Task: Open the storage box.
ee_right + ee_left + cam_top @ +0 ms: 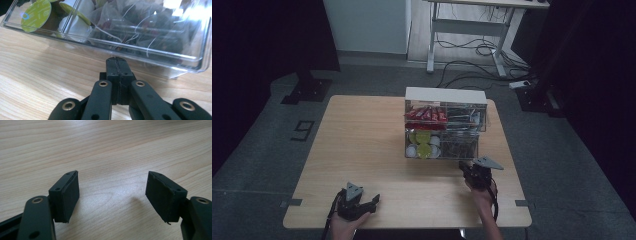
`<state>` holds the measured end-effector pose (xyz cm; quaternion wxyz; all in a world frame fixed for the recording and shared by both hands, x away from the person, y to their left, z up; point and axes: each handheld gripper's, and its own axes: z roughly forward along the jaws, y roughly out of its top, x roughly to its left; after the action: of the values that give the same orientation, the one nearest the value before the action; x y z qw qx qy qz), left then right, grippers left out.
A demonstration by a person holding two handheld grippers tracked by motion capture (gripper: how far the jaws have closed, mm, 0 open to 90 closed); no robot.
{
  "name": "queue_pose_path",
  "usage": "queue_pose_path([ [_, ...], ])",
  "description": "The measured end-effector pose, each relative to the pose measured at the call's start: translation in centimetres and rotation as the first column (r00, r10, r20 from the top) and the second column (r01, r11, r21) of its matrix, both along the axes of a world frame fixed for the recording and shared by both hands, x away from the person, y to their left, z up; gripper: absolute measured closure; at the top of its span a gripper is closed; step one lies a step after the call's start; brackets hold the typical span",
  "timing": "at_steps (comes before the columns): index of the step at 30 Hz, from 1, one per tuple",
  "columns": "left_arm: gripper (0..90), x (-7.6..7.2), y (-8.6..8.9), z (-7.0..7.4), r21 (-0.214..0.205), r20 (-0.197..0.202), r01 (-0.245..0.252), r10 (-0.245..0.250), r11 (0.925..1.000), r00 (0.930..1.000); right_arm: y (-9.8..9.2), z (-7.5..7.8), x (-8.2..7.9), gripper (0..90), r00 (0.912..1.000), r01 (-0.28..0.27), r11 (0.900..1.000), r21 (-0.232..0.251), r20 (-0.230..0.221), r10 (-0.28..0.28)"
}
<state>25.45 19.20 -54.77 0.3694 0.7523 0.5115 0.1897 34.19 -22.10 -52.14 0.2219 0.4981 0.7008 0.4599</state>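
Observation:
A clear plastic organiser with a white top stands at the far middle of the wooden table. Its upper tier holds red packets; its lower tier holds green-lidded and white capsules on the left and tea bags on the right. My right gripper is shut with nothing between its jaws, its tips just short of the lower drawer of tea bags. My left gripper lies low near the table's front edge, jaws open over bare wood.
Beyond the table stand a white desk frame and loose cables on the grey floor. Dark stands flank the table at left and right. Bare wood stretches across the table's left half.

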Motion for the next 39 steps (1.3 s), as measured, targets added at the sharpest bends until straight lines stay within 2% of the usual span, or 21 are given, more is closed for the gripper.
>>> queue_pose_path([
  [4,27.6,0.3,-0.1,0.2,-0.002,0.002,0.01,-0.01,0.9999,0.9999,-0.4,0.0,0.0,89.4,0.9999,0.012,0.9999,-0.002,-0.006,-0.012],
  [7,27.6,0.3,-0.2,0.2,-0.003,0.002,0.012,-0.012,0.9999,0.9999,-0.8,0.1,0.0,89.4,0.9997,0.023,0.9994,0.024,-0.006,-0.023],
  [22,27.6,0.3,0.3,0.2,-0.009,0.001,-0.003,0.003,1.0,1.0,-1.1,0.2,-0.2,89.4,0.9995,0.03,0.9994,0.018,-0.006,-0.029],
  [30,27.6,0.3,0.6,0.2,-0.013,0.001,-0.011,0.011,0.9999,0.9999,-1.1,0.8,-0.6,89.4,0.9995,0.028,0.9996,0.008,0.012,-0.028],
  [39,27.6,0.4,0.9,0.1,-0.016,-0.005,-0.024,0.024,0.9996,0.9997,-1.2,1.3,-0.6,89.4,0.9993,0.031,0.9983,0.05,0.022,-0.032],
])
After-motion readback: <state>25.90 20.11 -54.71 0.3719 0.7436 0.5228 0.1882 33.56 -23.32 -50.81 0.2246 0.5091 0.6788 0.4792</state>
